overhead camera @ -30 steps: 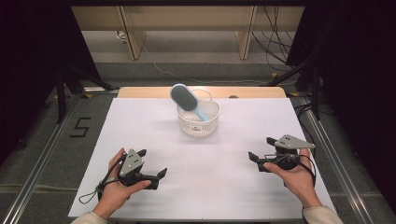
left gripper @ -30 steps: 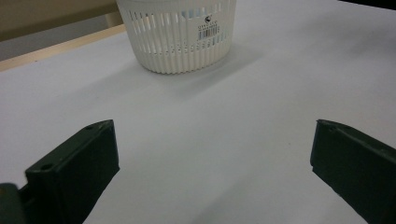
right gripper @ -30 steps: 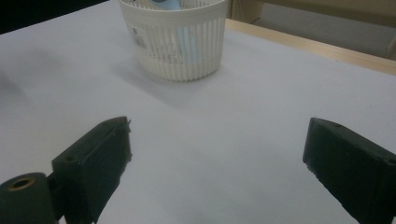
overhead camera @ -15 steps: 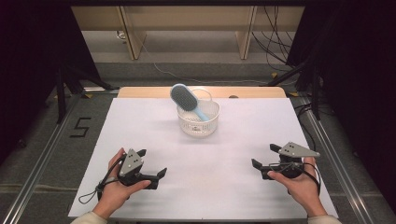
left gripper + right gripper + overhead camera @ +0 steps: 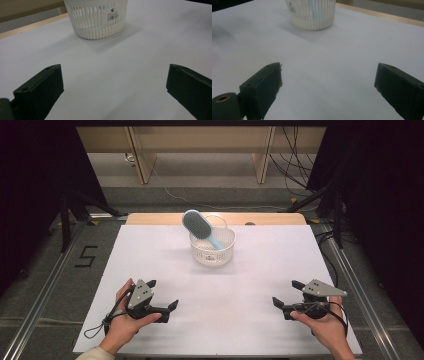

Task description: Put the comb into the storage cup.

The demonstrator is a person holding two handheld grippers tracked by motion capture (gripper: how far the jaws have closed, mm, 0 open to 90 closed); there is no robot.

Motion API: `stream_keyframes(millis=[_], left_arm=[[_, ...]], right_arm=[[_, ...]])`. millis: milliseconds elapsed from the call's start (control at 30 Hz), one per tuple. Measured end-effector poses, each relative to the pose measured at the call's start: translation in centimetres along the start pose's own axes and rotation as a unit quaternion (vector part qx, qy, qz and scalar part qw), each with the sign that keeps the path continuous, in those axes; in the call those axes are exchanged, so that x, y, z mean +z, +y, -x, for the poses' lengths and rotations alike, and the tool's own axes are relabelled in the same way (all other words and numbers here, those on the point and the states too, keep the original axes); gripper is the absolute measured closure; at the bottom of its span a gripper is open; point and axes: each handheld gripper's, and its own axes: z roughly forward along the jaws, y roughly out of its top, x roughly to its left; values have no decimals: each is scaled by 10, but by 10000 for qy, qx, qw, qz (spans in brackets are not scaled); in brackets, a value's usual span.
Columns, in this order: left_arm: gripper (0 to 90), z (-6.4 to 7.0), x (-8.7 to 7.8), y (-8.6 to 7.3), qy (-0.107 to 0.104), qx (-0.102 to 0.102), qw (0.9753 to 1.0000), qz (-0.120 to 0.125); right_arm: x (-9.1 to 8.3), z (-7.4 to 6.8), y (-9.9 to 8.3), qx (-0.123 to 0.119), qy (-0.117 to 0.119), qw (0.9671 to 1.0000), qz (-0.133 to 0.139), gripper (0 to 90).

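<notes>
A white slatted basket (image 5: 212, 251) stands at the far middle of the white sheet. A blue hairbrush (image 5: 196, 224) leans in it, its oval head sticking out over the left rim. My left gripper (image 5: 163, 293) rests at the near left, open and empty, well short of the basket. My right gripper (image 5: 286, 292) sits at the near right, also open and empty. In the left gripper view the basket (image 5: 97, 20) is far ahead of the spread jaws of my left gripper (image 5: 113, 82). The right gripper view shows the basket (image 5: 312, 15) beyond my right gripper (image 5: 328, 80).
The white sheet (image 5: 150, 255) covers the table, with a wooden strip (image 5: 150, 218) along its far edge. Metal rails (image 5: 350, 280) run down both sides. A floor mark "5" (image 5: 86, 256) lies to the left, and cables (image 5: 295, 165) trail behind.
My right gripper has slid back toward the person and slightly to the right. The left gripper, basket and brush have stayed put.
</notes>
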Motion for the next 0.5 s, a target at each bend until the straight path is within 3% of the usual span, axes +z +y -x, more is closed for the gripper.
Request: stream_keyframes(millis=[500], left_arm=[[4, 0, -1, 0, 0, 10, 10000, -3]], right_arm=[[0, -4, -6, 28, 57, 10000, 42, 82]])
